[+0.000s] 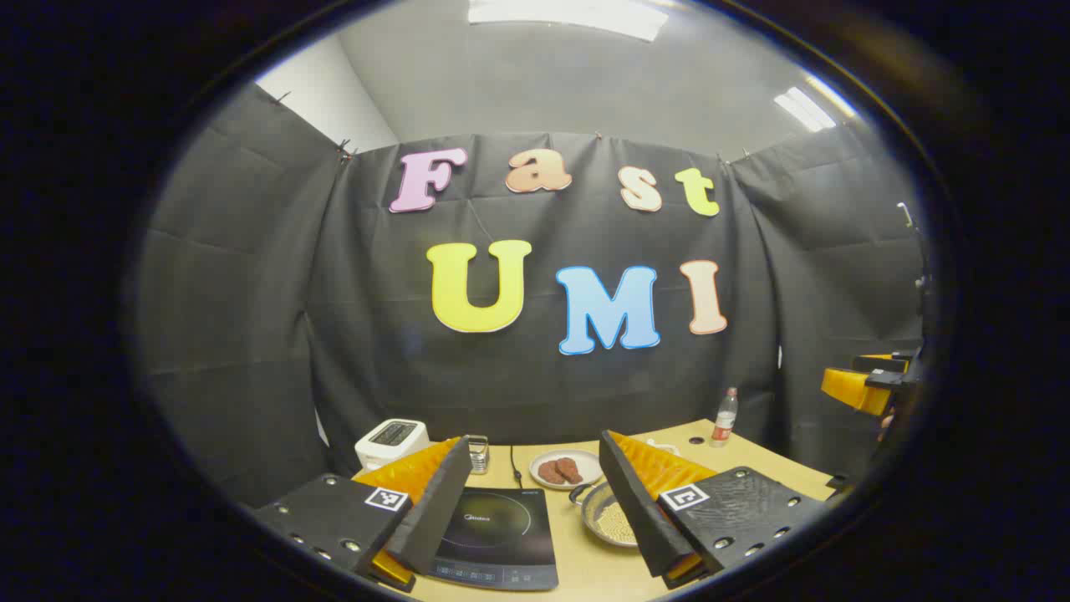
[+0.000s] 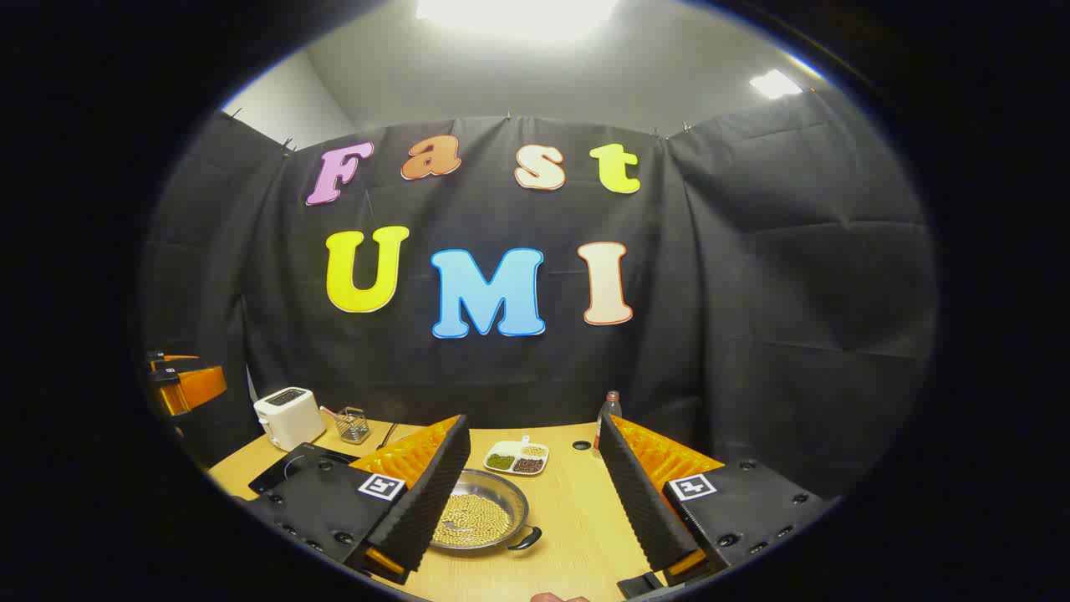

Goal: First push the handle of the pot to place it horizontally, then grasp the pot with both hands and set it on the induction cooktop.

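The pot (image 2: 478, 518) is sitting on the wooden surface (image 2: 577, 518), towards its near edge and just to the right of the induction cooktop (image 1: 499, 535). It is a shallow metal pan, wide and low-walled, carrying a loose layer of pale round beans (image 2: 472, 518). A small dark loop handle (image 2: 527, 539) is showing on its near-right rim in the right gripper view, and another (image 1: 578, 493) at its far-left rim in the left gripper view, so the handles are lying on a slant rather than square to the surface's front edge.

The left gripper (image 1: 535, 510) is hovering with its fingers spread wide apart, the cooktop lying between them and the pot partly behind the right-hand finger. The right gripper (image 2: 535, 502) is also hovering above the surface with its fingers apart and nothing between them, the pot lying beside its left-hand finger.

By the look of it, the pot is stiff and fairly light, but smooth metal is likely slippery and the beans will roll or spill if it tips. The two loop handles seem the safest holds, one per gripper, lifted level. A sideways nudge on a handle should turn it easily.
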Motion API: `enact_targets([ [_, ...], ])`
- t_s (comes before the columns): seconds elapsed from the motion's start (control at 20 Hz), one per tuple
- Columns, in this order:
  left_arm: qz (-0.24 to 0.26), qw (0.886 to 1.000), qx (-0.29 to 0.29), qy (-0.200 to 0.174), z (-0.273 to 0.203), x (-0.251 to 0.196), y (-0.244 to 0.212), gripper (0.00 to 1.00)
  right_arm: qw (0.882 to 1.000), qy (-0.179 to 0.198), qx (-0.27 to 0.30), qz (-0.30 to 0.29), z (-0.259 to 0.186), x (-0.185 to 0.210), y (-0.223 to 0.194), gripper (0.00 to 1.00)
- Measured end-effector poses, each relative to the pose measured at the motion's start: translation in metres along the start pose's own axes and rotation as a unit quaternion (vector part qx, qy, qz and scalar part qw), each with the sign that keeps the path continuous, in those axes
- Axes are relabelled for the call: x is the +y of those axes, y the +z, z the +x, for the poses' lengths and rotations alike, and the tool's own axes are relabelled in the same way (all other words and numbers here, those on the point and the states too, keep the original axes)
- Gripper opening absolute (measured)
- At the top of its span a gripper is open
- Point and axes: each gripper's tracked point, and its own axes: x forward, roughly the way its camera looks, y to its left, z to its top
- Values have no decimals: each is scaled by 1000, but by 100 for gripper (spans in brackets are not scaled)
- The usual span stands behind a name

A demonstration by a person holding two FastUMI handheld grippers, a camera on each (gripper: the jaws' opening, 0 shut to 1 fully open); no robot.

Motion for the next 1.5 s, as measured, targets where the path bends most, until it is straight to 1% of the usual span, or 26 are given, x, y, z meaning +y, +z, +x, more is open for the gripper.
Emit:
enact_targets([
  [0.2,-2,1000,3,-6,0,-1,-4,93,1000,-3,7,2,-3,-2,-8,98],
  [0.25,-4,1000,4,-7,0,-2,-5,93,1000,-4,9,3,-3,-2,-10,96],
  [0.35,-4,1000,8,-7,-1,-1,-8,93,1000,-6,11,2,-4,-3,-10,98],
  [0.45,-3,1000,9,-7,-2,0,-9,93,1000,-5,11,4,-3,0,-10,98],
  [0.5,-2,1000,9,-7,-2,0,-10,93,1000,-4,11,4,-2,1,-11,96],
  [0.65,-6,1000,13,-6,-2,3,-13,93,1000,2,18,3,-1,2,-14,98],
  [1.05,-13,1000,21,1,-1,9,-25,93,998,34,47,-14,5,14,-28,97],
  [1.1,-15,1000,23,2,-1,11,-28,93,998,38,52,-16,5,17,-31,99],
  [1.25,-20,999,29,3,1,15,-36,93,995,64,73,-19,10,40,-37,99],
  [1.35,-20,999,35,9,2,20,-40,93,993,76,84,-24,12,43,-42,96],
  [1.5,-24,999,38,9,4,23,-42,93,991,88,95,-29,19,54,-43,84],
])
